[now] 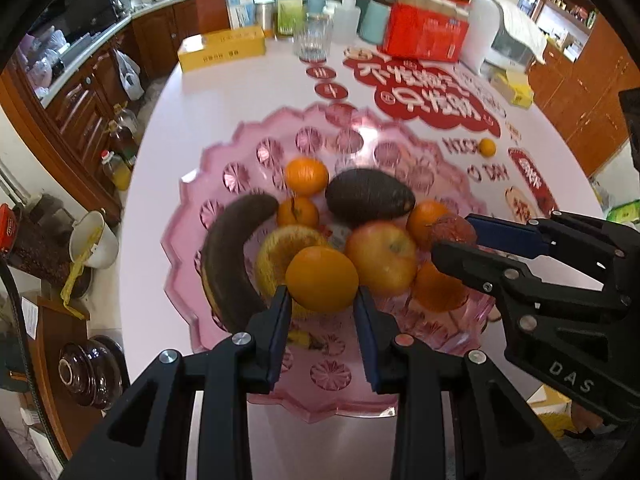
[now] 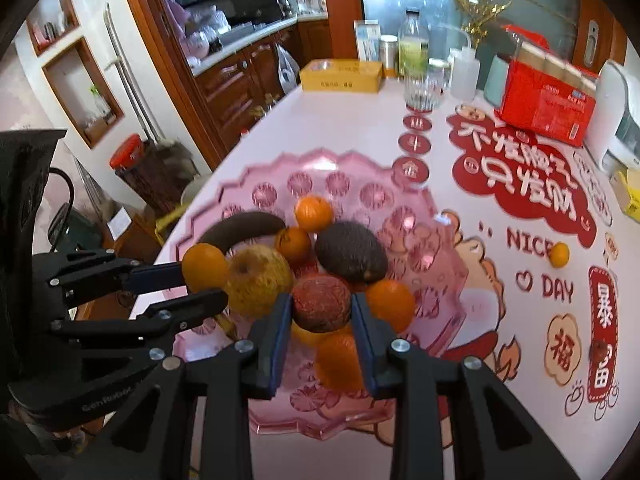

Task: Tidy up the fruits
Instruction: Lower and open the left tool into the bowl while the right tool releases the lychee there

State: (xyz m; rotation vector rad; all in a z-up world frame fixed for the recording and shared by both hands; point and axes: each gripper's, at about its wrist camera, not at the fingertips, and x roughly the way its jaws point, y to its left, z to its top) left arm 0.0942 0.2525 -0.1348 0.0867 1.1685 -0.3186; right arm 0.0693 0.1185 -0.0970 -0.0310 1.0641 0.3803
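Two grippers over pink tray, left gripper clamping orange, right gripper clamping reddish fruit

Bright, even daylight fills both views. The pink tray and its fruit are smeared by motion blur, while the black fingers stay sharp. Around the tray, fisheye bending curves the counter toward dark corners.

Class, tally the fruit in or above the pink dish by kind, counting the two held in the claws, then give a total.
Oranges: 5, one in the left claw
Apples: 2
Banana: 1
Avocado: 1
Reddish-brown round fruit: 1, in the right claw
Total: 10
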